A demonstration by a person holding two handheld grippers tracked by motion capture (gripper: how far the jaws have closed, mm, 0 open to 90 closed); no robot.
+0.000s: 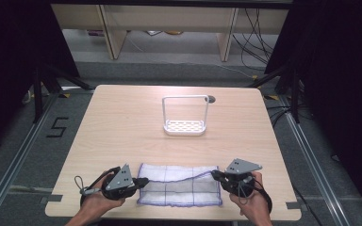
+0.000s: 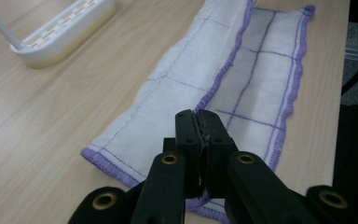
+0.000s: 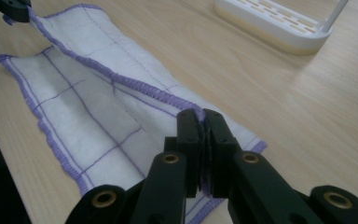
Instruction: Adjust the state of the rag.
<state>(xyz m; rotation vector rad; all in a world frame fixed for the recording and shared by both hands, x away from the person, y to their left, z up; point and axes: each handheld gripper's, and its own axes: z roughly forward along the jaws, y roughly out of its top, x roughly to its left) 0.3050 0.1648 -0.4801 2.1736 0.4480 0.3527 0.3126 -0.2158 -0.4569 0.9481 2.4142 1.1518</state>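
We've got the pale wooden counter (image 1: 122,122) spread out under us, and everything gets placed off the white rack (image 1: 185,115) standing upright out past its middle. That rack is a perforated tray with a tall wire loop rising over it. Nearer to us than the rack, well apart from it and close to the counter's near edge, lies the cloth (image 1: 179,186): white, crossed by thin purple lines, hemmed in purple stitching. It's half folded, the far layer drawn over toward us so that its purple hem runs lengthwise across the middle, sagging a little between the two ends. Down to the small players now. Our left tongs (image 1: 140,181) sit at the cloth's left end, to the left of the rack, clenched tight on that folded hem, which the left gripper view shows pinched right between the black jaws. Our right tongs (image 1: 215,175) are at the cloth's right end, to the right of the rack, likewise clamped on the hem, with purple stitching running straight into the closed jaws.
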